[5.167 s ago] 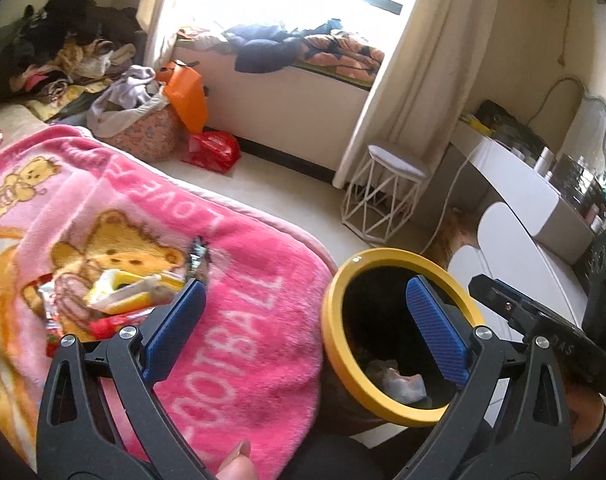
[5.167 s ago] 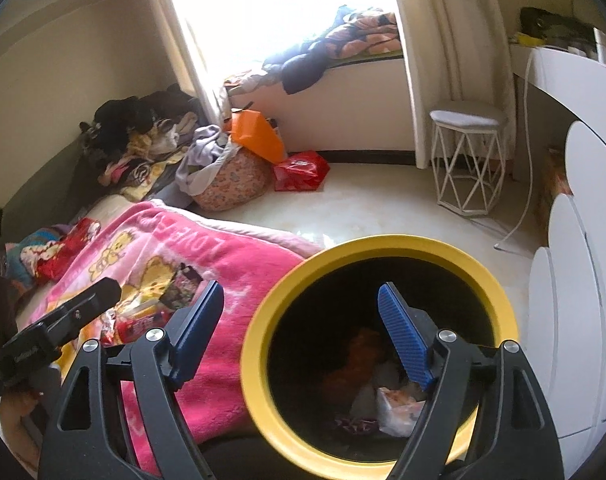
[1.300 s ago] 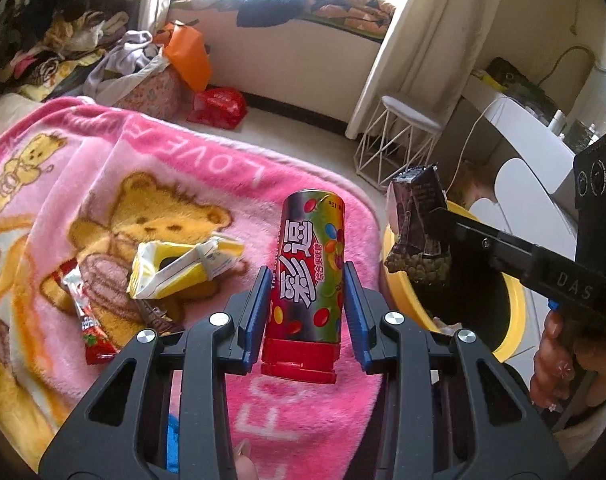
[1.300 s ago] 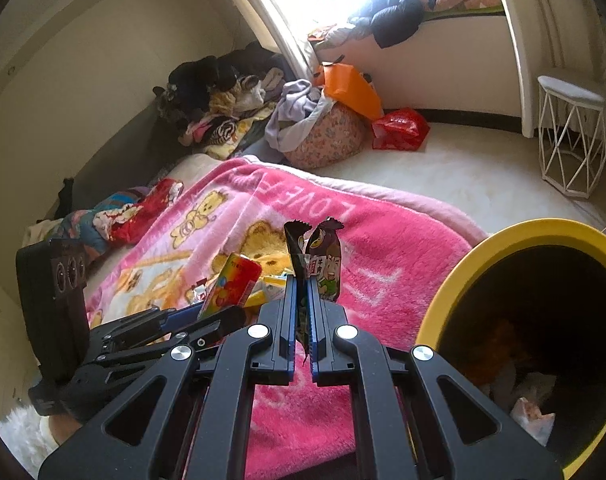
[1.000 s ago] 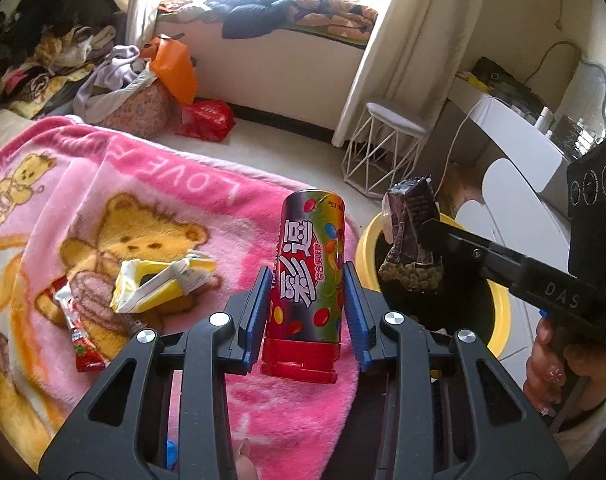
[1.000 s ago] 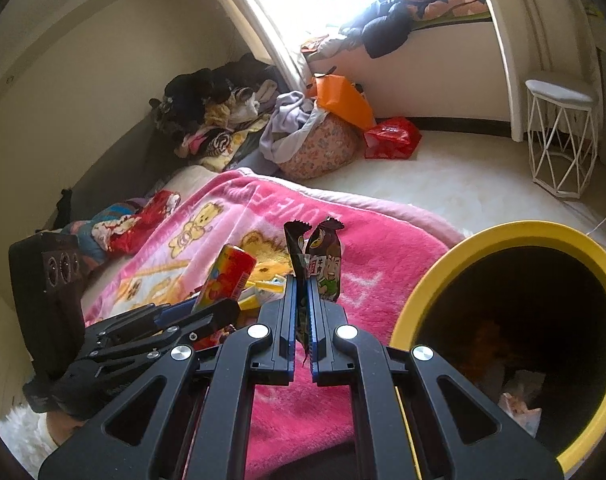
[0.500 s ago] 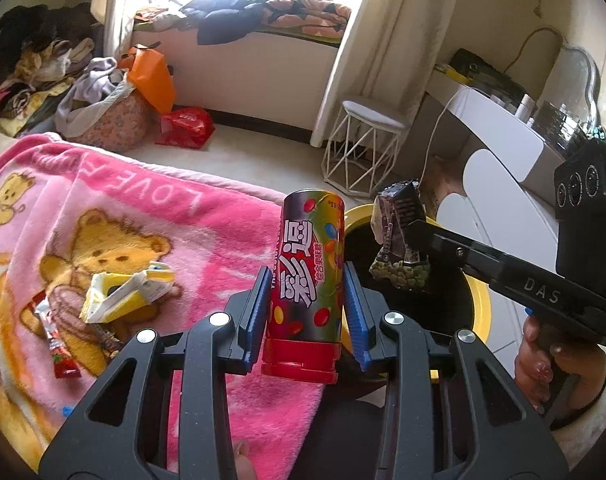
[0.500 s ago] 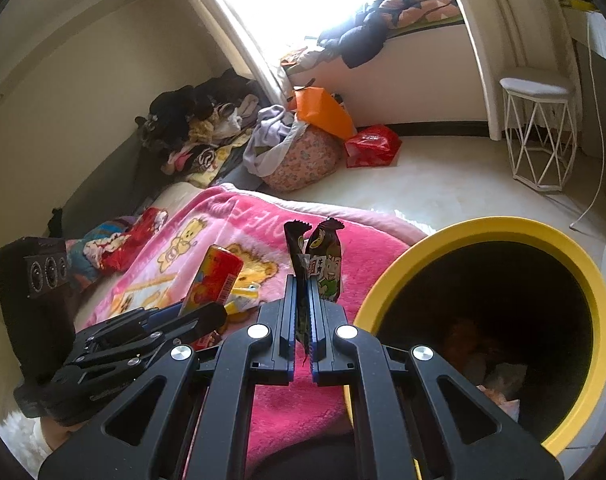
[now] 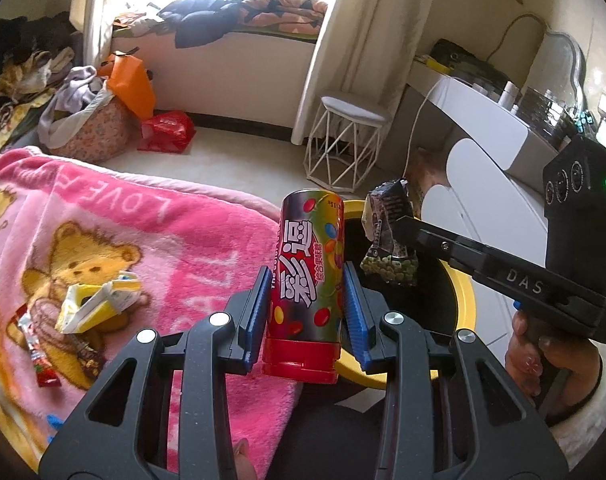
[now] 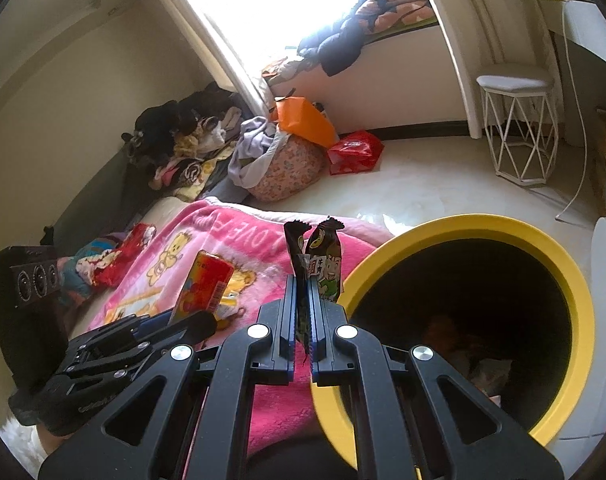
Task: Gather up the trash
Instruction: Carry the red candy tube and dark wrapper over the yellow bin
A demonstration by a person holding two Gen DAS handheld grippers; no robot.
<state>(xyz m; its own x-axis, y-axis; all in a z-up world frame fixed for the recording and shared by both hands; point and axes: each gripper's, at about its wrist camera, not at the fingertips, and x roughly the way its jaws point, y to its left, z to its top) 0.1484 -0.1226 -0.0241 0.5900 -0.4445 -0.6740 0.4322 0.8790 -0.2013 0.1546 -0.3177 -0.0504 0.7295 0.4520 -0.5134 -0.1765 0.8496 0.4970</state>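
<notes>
On the pink "LOVE" teddy blanket [image 9: 115,220], a yellow carton [image 9: 99,304] and red wrapper [image 9: 39,356] await collection. The left gripper [image 9: 305,304] clamps an upright candy tube [image 9: 309,276] printed 彩逗. The right gripper [image 10: 303,312], marked "DAS", pinches a dark snack packet [image 10: 323,260] beside the yellow-rimmed bin [image 10: 575,280], probably for dropping.

The candy tube [image 9: 309,280] has a glossy printed sleeve and a smooth red plastic cap. The snack wrapper [image 10: 319,264] is crinkled, shiny foil-like film. The blanket [image 9: 143,232] is fuzzy pink fleece. The bin [image 10: 543,248] has a smooth yellow rim, probably plastic. The fingers [image 9: 257,312] carry ribbed blue pads on matt black plastic.
</notes>
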